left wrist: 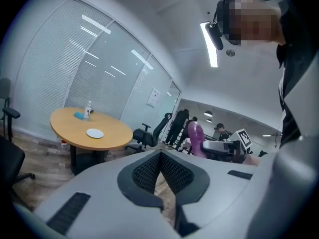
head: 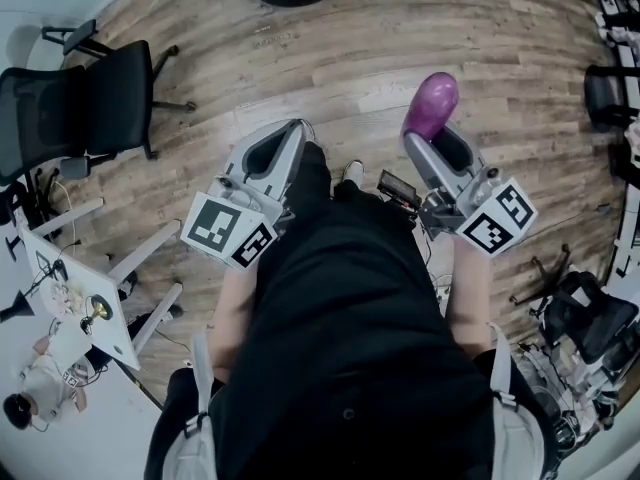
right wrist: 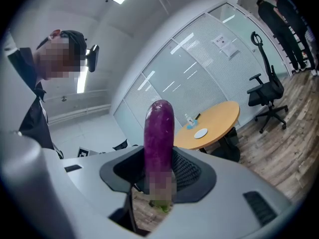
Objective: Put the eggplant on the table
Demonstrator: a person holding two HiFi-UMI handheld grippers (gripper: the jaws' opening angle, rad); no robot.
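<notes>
A purple eggplant (head: 432, 103) stands upright between the jaws of my right gripper (head: 425, 136), which is shut on its lower part; its green stem end (right wrist: 159, 204) pokes out below the pads. In the right gripper view the eggplant (right wrist: 159, 133) fills the middle, held by that gripper (right wrist: 158, 156). My left gripper (head: 296, 128) is held out beside it over the wood floor; its pads meet at the tips with nothing between them (left wrist: 160, 156). From the left gripper view the eggplant (left wrist: 195, 138) shows at the right. The round wooden table (right wrist: 222, 117) (left wrist: 67, 122) lies ahead, some way off.
On the table are a white plate (left wrist: 94, 133) (right wrist: 201, 133) and a small bottle (left wrist: 88, 109). Black office chairs (head: 80, 98) (right wrist: 269, 91) stand on the wood floor. A white desk with cables (head: 70, 308) is at lower left. People stand at the back (left wrist: 180, 122).
</notes>
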